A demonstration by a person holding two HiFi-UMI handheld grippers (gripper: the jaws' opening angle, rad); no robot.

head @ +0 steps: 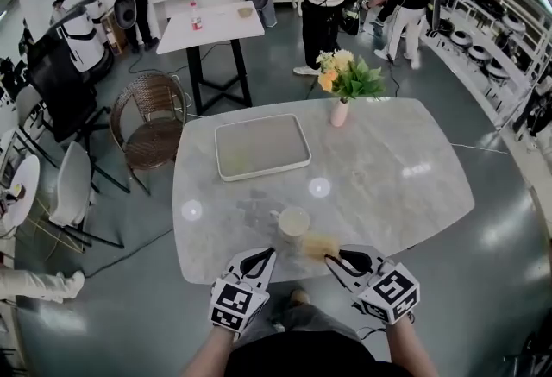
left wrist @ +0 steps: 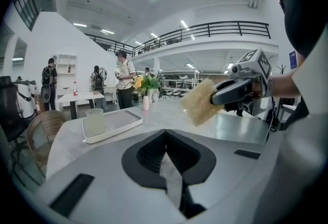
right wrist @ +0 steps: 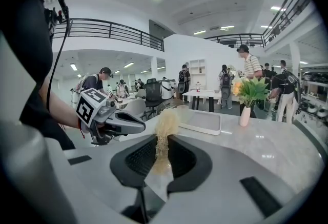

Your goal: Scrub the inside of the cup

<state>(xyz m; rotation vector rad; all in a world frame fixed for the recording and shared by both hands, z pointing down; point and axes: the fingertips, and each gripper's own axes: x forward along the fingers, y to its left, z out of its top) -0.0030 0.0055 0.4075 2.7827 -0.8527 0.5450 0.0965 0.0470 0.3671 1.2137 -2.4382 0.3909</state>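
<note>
- We see the cup (head: pixel 293 223) standing upright on the pale marble tabletop (head: pixel 388 177), close to its near edge. It looks empty.
- Both of our forearms come in from the bottom of the head view, the left forearm (head: pixel 205 354) and the right forearm (head: pixel 407 348). They angle inward, so the two tools point toward the cup from its near side.
- The left tongs (head: pixel 266 254) sit just below and left of the cup. They point up and to the right, with the marker cube on top.
- In the left gripper view the left tongs (left wrist: pixel 165 138) are pressed together with nothing between them, and the cup (left wrist: pixel 95 121) stands upright well ahead to the left.
- The right tongs (head: pixel 332 259) sit just below and right of the cup, pointing up and to the left. They mirror the left pair, tip facing tip.
- The right tongs (right wrist: pixel 163 141) are pinching a sponge (right wrist: pixel 165 130), a coarse yellowish pad that stands on edge and sticks out past the tips.
- In the head view the sponge (head: pixel 319 244) is just right of the cup on its near side, outside the rim.
- The left gripper view shows the sponge (left wrist: pixel 201 102) lifted clear of the tabletop.
- Beyond the cup lies a flat tray (head: pixel 261 145), apart from it.
- Farther back and to the right of the cup stands a vase of flowers (head: pixel 341 82).
</note>
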